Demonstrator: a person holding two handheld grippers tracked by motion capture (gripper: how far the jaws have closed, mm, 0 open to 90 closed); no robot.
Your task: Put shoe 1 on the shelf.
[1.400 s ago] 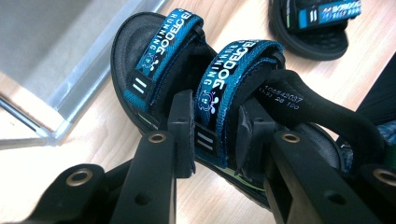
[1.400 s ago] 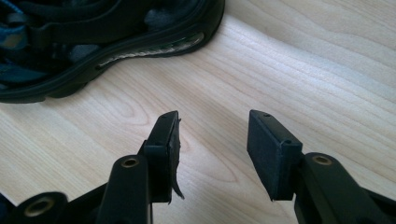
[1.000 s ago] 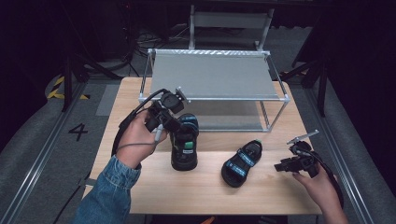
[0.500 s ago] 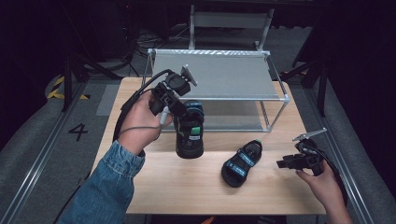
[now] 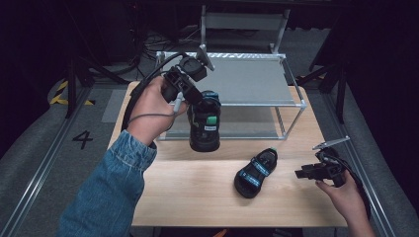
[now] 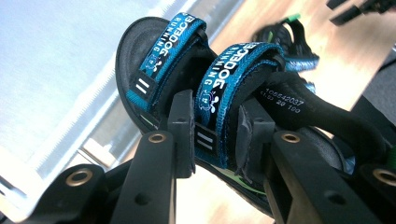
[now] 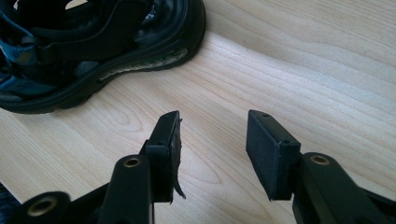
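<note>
left gripper [image 5: 197, 98] has one sandal [image 5: 204, 123] clamped by its strap, hanging toe-down just in front of the rack [image 5: 257, 81], while the right gripper [image 5: 309, 173] idles open beside the other sandal [image 5: 255, 173].

High view: fixed above the near edge of the table [image 5: 197, 197], facing forward and down; takes in the whole top, the metal rack [image 5: 247, 81] at the far edge and the floor to either side.

Left gripper view: rides on the left gripper [image 5: 195, 96], close up along its jaws, which are lifted off the table before the rack; faces the held sandal [image 6: 224, 88], with the rack shelf behind.

Right gripper view: rides on the right gripper [image 5: 309, 173] near the table's right edge, low and close over the wood.

Shared: the second sandal [image 5: 255, 173] appears in all three views.
</note>
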